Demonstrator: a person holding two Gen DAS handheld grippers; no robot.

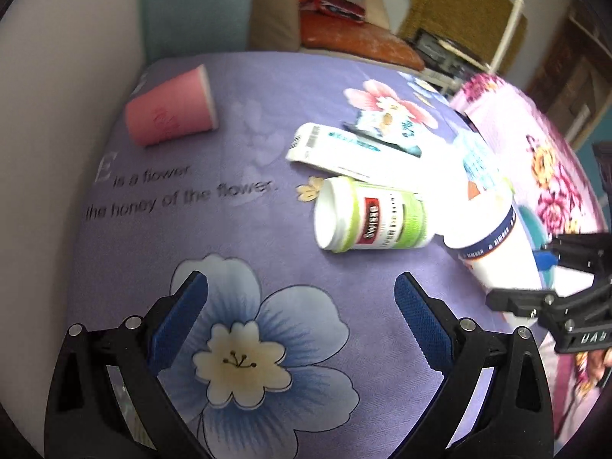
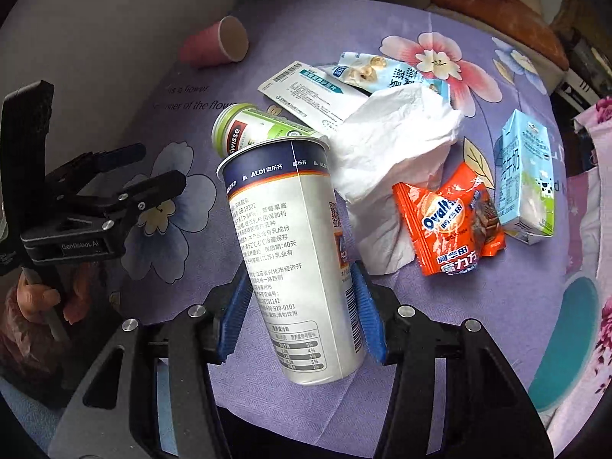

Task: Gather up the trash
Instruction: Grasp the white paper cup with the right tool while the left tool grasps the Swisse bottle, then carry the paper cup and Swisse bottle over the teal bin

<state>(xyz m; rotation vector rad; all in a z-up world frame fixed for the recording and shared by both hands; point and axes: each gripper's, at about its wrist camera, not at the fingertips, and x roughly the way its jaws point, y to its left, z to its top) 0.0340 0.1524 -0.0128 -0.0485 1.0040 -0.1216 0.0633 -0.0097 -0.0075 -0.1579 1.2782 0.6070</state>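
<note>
Yogurt cup (image 2: 302, 252) clamped in right gripper (image 2: 302, 306) — tilted, above the bedspread (image 2: 459, 306) near its front edge.
Thin, smooth, tapered paper wall may crumple or slip if the ribbed blue pads squeeze unevenly; left gripper (image 1: 302, 321) gapes wide, holding nothing.

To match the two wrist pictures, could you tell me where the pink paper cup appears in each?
Left wrist: pink paper cup upper left, on its side.
Right wrist: pink paper cup upper left, open mouth facing right.
Shared landmark: green-and-white Swisse bottle, lying centre.
</note>
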